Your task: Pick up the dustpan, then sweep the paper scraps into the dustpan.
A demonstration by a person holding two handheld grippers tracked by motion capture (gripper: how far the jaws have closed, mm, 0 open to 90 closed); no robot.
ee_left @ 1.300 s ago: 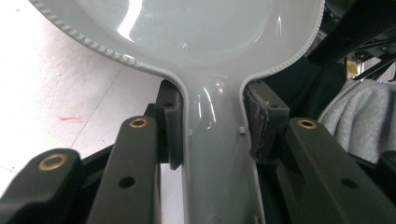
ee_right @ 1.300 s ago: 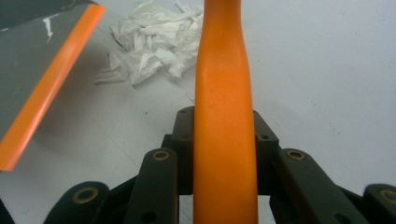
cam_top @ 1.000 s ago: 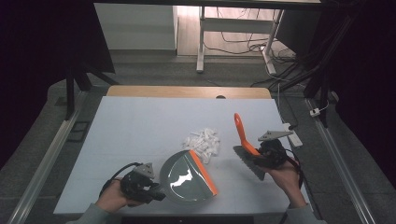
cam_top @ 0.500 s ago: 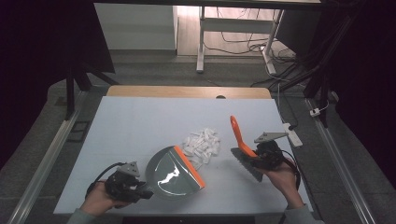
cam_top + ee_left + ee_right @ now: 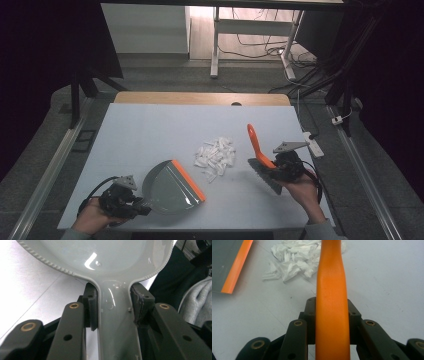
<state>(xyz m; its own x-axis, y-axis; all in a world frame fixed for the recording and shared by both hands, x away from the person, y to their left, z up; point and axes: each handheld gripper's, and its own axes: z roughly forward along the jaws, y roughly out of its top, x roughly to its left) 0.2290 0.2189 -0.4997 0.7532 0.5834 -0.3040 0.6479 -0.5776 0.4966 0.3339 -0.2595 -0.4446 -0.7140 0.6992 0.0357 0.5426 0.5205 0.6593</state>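
Between the two tongs, on the white desk [image 5: 150,135], lies the pile of torn paper scraps [image 5: 216,154]. Left tongs [image 5: 131,206] are clamped on the grey handle of the dustpan [image 5: 170,187]; in the left gripper view both pads press the handle [image 5: 115,315] from either side. Right tongs [image 5: 272,170] are closed around the orange handle of the brush [image 5: 256,145], pads tight against it in the right gripper view [image 5: 332,305].

Key relation: scraps lie ahead and to the right of the dustpan's orange lip [image 5: 189,181], just beside it but not touching, and to the left of the brush bristles. Lip's long axis runs diagonally and faces the pile. Right hand [image 5: 300,192] is the nearer to the scraps.

Pose: left hand [image 5: 92,220] is low at the near desk edge, pan flat. Right hand holds the brush handle tilted up and away, bristles down near the desk.

Judgement: next move is a sweep leftward from the brush toward the lip.
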